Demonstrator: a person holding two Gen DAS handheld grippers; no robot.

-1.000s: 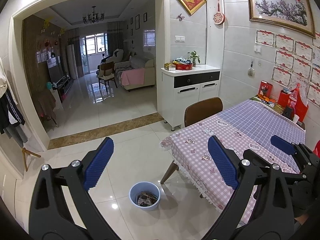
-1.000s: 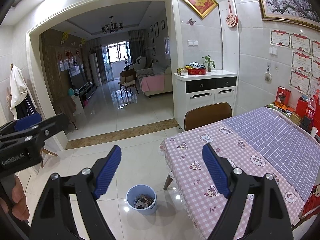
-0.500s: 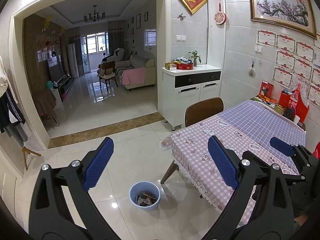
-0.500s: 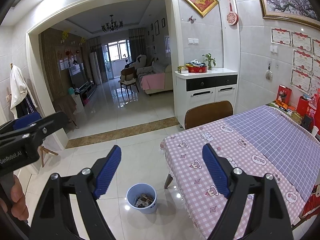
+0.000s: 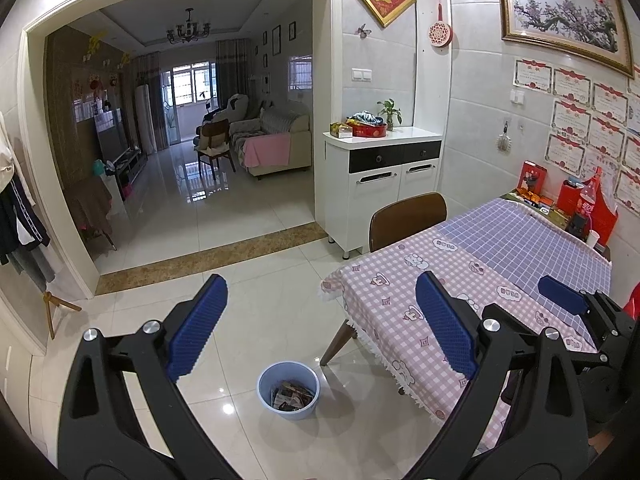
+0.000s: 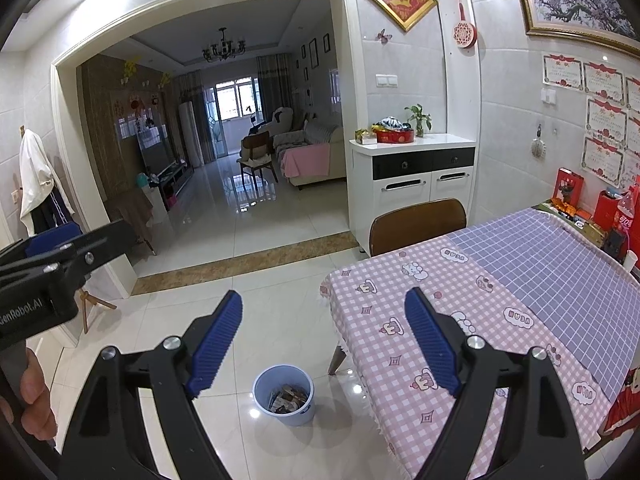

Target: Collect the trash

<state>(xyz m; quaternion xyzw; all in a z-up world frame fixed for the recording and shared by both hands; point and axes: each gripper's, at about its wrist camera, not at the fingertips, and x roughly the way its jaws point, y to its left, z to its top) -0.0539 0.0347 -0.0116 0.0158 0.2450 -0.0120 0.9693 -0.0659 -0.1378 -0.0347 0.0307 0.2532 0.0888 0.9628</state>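
Observation:
A pale blue trash bin [image 5: 288, 390] stands on the white tile floor beside the table, with crumpled wrappers [image 5: 291, 394] inside; the right wrist view shows the same bin [image 6: 283, 395]. My left gripper [image 5: 322, 324] hovers well above it, open, nothing between its blue pads. My right gripper [image 6: 324, 342] is also open and empty, held high over the floor. In the left wrist view, the right gripper [image 5: 576, 308] pokes in at the right edge. The left gripper [image 6: 52, 264] and a person's hand [image 6: 32, 396] show at the left edge of the right wrist view.
A table with a pink and purple checked cloth [image 5: 480, 280] fills the right side, with a brown chair [image 5: 406, 220] at its far end. Red boxes and a bottle [image 5: 584, 204] line the wall. A white cabinet [image 5: 380, 176] stands behind.

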